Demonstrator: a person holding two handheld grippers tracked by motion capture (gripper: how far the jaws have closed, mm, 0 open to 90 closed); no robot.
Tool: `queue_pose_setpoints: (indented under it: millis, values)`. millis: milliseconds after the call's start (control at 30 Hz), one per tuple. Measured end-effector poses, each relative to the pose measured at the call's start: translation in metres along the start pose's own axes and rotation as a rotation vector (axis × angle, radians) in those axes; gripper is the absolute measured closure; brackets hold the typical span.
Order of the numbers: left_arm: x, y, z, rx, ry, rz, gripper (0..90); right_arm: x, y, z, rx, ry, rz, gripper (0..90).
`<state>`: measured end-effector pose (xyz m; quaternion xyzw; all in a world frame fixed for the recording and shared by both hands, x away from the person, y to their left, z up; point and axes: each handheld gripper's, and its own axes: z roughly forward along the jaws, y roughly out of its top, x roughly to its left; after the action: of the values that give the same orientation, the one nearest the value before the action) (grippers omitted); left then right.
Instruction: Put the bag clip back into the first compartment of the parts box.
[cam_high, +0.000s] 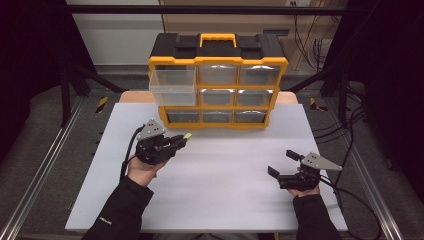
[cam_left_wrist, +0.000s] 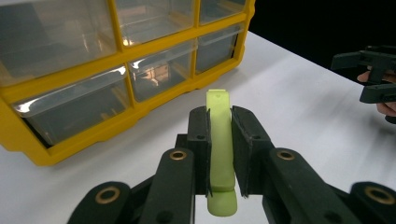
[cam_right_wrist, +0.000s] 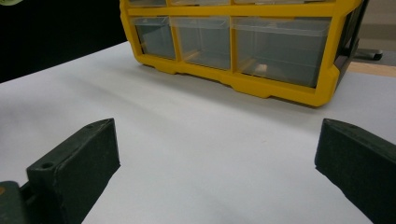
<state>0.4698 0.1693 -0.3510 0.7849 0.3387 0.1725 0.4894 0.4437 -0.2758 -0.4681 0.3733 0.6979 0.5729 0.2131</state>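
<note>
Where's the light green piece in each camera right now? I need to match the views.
High view: light green piece sticks out of the left gripper, left of centre, below the pulled-out drawer.
Left gripper view: clamped upright between the jaws, bottom centre.
Right gripper view: a green sliver at the top left corner, likely it.
Shared landmark: the yellow drawer organizer.

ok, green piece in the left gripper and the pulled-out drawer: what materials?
Green piece: looks like matte moulded plastic, pale lime, opaque, rounded edges; could be rubbery. Pulled-out drawer: clear rigid plastic, glossy; you see through its walls. Left gripper clamps the piece.
</note>
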Motion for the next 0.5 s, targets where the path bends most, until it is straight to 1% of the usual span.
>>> queue_pose_setpoints:
  millis: [500]
  values:
    - [0.005, 0.010, -0.018, -0.026, 0.028, 0.002, 77.6, 0.000, 0.000, 0.000, 0.000, -0.001, -0.003, 0.4]
